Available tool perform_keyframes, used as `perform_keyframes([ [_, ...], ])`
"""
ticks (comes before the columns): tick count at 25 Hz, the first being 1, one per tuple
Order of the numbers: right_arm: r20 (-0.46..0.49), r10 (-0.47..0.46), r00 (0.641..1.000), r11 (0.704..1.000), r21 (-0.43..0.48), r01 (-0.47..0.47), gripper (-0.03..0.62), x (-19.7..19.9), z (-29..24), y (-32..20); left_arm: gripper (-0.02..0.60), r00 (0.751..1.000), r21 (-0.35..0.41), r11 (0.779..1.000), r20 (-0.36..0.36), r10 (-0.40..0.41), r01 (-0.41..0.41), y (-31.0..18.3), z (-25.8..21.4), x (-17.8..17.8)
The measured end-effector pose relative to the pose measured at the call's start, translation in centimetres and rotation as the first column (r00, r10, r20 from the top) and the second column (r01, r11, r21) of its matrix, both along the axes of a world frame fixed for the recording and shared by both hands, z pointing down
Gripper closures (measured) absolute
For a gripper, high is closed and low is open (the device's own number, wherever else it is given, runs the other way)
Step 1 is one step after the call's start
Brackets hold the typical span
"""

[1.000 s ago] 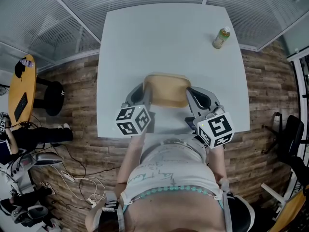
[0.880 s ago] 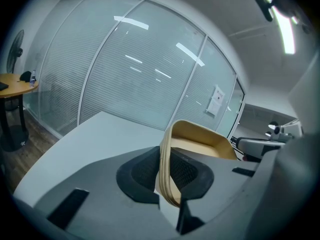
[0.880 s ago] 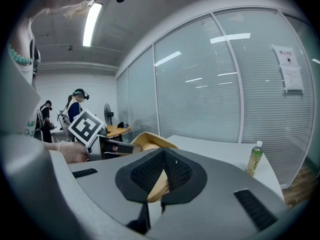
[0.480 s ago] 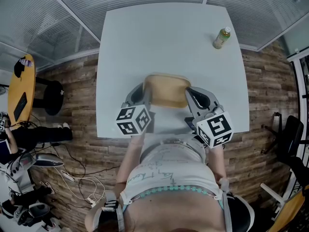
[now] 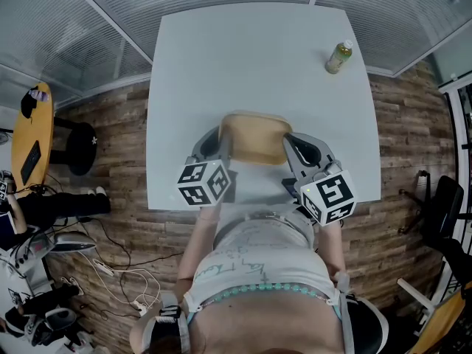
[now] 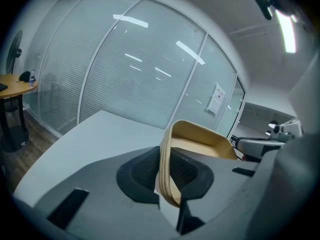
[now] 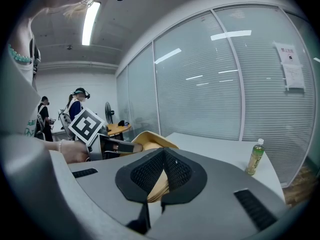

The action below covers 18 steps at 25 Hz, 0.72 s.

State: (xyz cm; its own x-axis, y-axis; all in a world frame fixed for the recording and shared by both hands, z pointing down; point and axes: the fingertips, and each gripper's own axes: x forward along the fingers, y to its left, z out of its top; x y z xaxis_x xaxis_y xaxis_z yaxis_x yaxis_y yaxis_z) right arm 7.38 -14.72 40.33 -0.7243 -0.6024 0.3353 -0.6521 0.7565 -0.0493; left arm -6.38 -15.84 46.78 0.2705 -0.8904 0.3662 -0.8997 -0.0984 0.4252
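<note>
Pinching tan tray by opposite rims | left gripper clamped | right gripper likewise | over table

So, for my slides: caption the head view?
Left gripper and right gripper clamp opposite rims of a tan rectangular tray over the white table.

Only slight shifts show. The right hand-held gripper turns by a hair, so in its own view the green bottle and the marker cube of the left hand-held gripper sit a touch higher than a second ago. Far behind, a standing person is slightly further left.
</note>
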Motion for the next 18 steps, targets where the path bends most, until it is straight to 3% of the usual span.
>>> perform_keyframes([
  [18, -0.006, -0.005, 1.000, 1.000, -0.001, 0.005, 0.594, -0.08, 0.11, 0.06, 0.549, 1.000, 0.001, 1.000, 0.003, -0.001, 0.001, 0.05, -0.01, -0.03],
])
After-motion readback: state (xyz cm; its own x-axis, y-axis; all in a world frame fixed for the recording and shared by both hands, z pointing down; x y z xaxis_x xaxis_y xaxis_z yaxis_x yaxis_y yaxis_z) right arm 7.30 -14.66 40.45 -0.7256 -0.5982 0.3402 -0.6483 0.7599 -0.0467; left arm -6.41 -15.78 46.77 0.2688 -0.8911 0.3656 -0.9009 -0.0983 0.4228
